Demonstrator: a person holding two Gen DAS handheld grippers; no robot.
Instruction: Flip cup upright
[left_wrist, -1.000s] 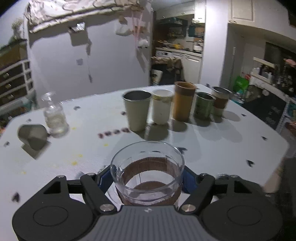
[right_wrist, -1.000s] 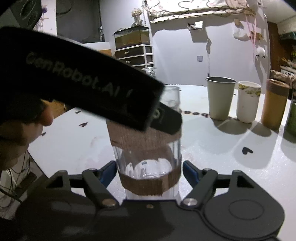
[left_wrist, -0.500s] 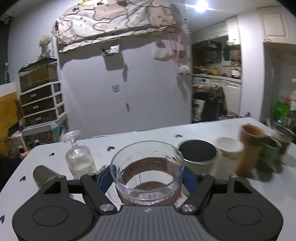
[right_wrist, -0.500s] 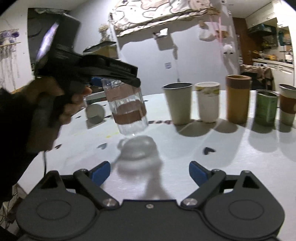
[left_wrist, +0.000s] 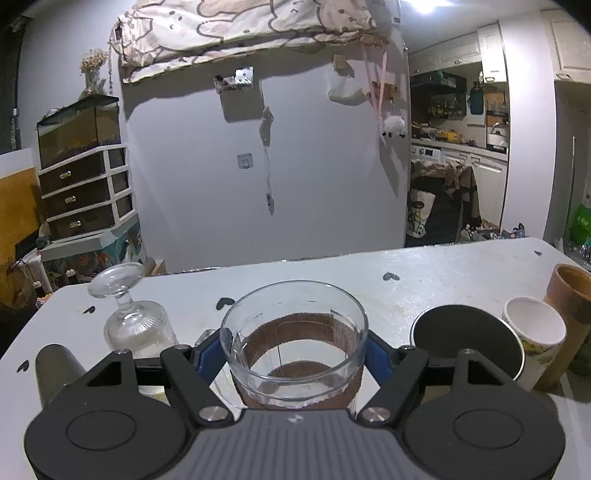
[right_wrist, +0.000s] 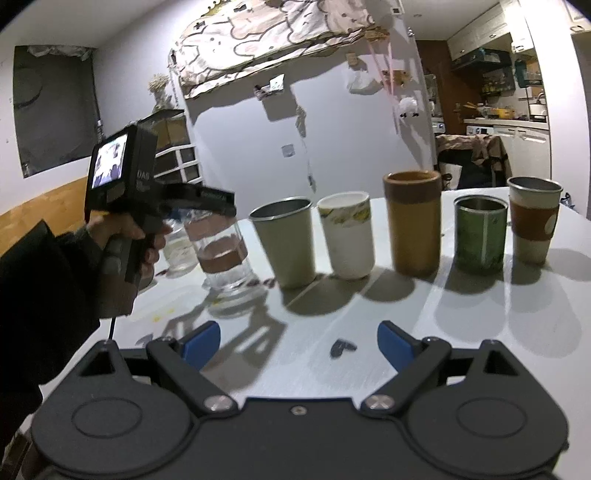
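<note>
White table (right_wrist: 369, 317) carries a row of five cups: grey metal cup (right_wrist: 286, 242), white paper cup (right_wrist: 347, 236), brown cup (right_wrist: 413, 225), green tin (right_wrist: 479, 236), sleeved cup (right_wrist: 532, 221). Your left gripper (left_wrist: 293, 354) is clamped on the glass cup (left_wrist: 295, 343), mouth up, at the row's left end, just beside the metal cup. Your right gripper (right_wrist: 299, 341) is spread wide, holding nothing. Glass bottle (left_wrist: 136, 317) sits left of it.

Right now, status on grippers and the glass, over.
Left hand-held gripper shut on glass cup, mouth up, base at the table. Right hand-held gripper open, empty. Grey metal cup close beside the glass.
</note>
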